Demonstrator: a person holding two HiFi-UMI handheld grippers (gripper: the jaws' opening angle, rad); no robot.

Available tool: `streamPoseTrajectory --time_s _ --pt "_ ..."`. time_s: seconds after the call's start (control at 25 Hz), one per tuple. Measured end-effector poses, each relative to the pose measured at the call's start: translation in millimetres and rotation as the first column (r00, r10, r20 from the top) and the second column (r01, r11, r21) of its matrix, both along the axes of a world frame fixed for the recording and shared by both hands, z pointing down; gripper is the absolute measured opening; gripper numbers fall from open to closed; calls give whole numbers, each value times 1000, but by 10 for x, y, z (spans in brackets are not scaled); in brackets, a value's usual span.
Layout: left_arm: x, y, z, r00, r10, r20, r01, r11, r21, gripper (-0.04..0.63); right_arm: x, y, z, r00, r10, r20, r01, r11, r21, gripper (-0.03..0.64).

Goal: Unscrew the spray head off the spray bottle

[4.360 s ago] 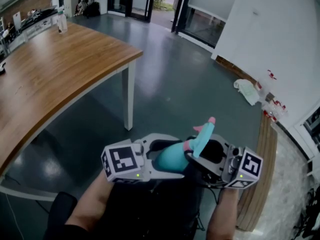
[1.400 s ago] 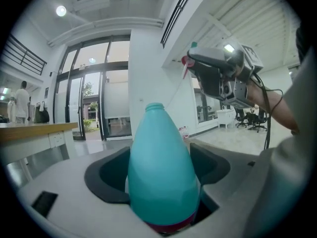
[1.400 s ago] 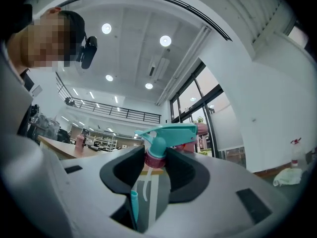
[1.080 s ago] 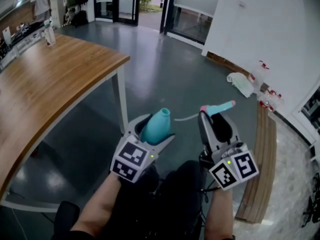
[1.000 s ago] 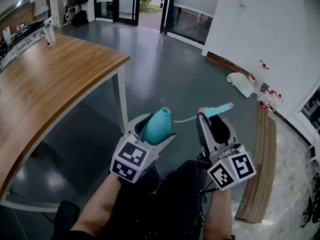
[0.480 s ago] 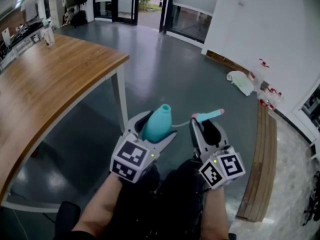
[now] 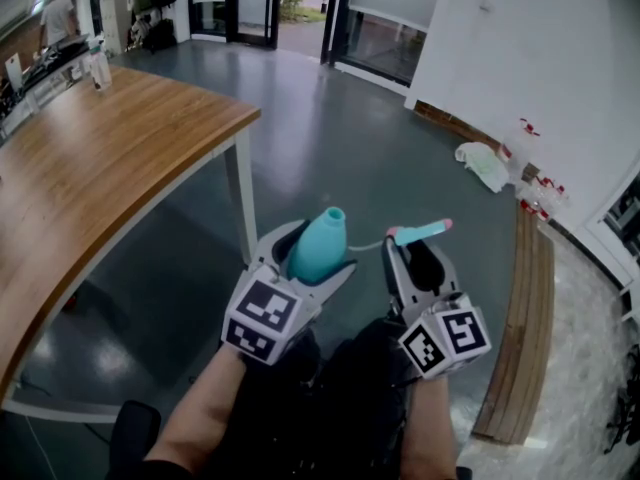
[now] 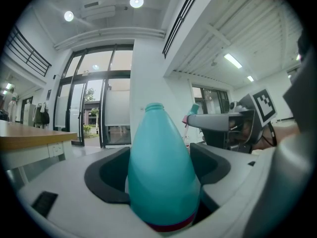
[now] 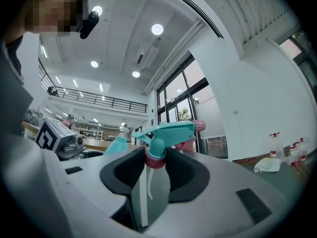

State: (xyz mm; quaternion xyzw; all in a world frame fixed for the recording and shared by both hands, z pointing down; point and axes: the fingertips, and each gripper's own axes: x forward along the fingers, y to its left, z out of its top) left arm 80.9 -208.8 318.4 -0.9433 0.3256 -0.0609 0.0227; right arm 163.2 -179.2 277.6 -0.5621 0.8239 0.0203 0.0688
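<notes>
My left gripper [image 7: 308, 264] is shut on the body of a teal spray bottle [image 7: 322, 236], held over the person's lap. In the left gripper view the bottle [image 8: 161, 167] stands between the dark pads [image 8: 106, 175] with its neck bare and open at the top. To its right, my right gripper [image 7: 412, 255] is shut on the teal spray head [image 7: 415, 233] with a pink nozzle tip. The head is apart from the bottle. In the right gripper view the pads clamp the pink collar of the spray head [image 9: 166, 132], and its thin dip tube [image 9: 147, 180] hangs below.
A long wooden table [image 7: 100, 148] on white legs [image 7: 243, 193] fills the left. A wooden bench [image 7: 520, 318] lies at the right by the wall. Several spray bottles [image 7: 530, 183] and a white bag [image 7: 483, 166] sit on the grey floor.
The spray head, earlier on the bottle, is now off it. Over the last second my right gripper sank a little with the head. The left gripper and bottle stayed put.
</notes>
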Motion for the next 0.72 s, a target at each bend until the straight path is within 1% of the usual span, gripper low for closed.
streamPoseTrajectory --time_s 0.72 --pt "-4 -5 -3 1000 1 -1 -1 1000 5 393 -5 14 -23 1000 -4 -7 4 1000 15 137"
